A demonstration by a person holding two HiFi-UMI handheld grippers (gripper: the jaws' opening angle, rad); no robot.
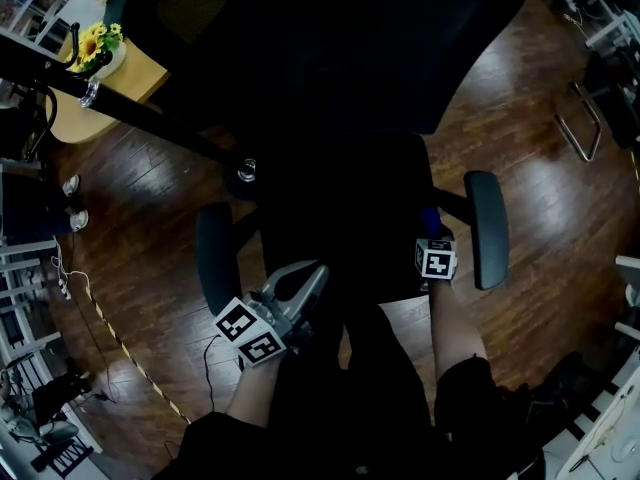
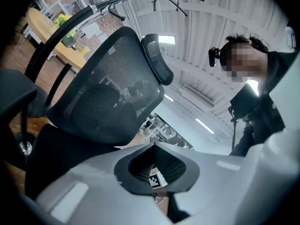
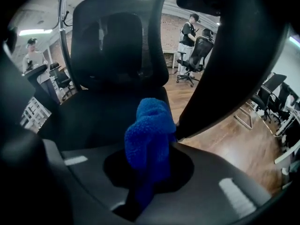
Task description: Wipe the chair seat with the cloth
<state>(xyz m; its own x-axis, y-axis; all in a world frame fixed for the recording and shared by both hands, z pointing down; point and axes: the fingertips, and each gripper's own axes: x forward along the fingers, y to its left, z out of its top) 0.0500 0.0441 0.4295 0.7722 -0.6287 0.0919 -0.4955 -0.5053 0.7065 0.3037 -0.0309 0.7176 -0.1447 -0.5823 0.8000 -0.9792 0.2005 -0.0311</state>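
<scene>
Black mesh office chair (image 1: 330,58), cloth poised for the wipe.
Seat (image 1: 340,218) lies bare. The right gripper (image 1: 432,236) clamps the bunched blue fleecy cloth (image 3: 150,135) at the seat's right edge, contact unclear. The left gripper (image 1: 316,273) is closed on nothing at the front edge, probably kept clear.

dark wood floor (image 1: 540,118), round table (image 1: 72,123)

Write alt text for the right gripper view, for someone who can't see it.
The right gripper has its jaws shut on a bunched blue cloth, held before the seat of a black office chair. The mesh backrest rises behind, an armrest crosses at right, and people stand far back on the wooden floor.
</scene>
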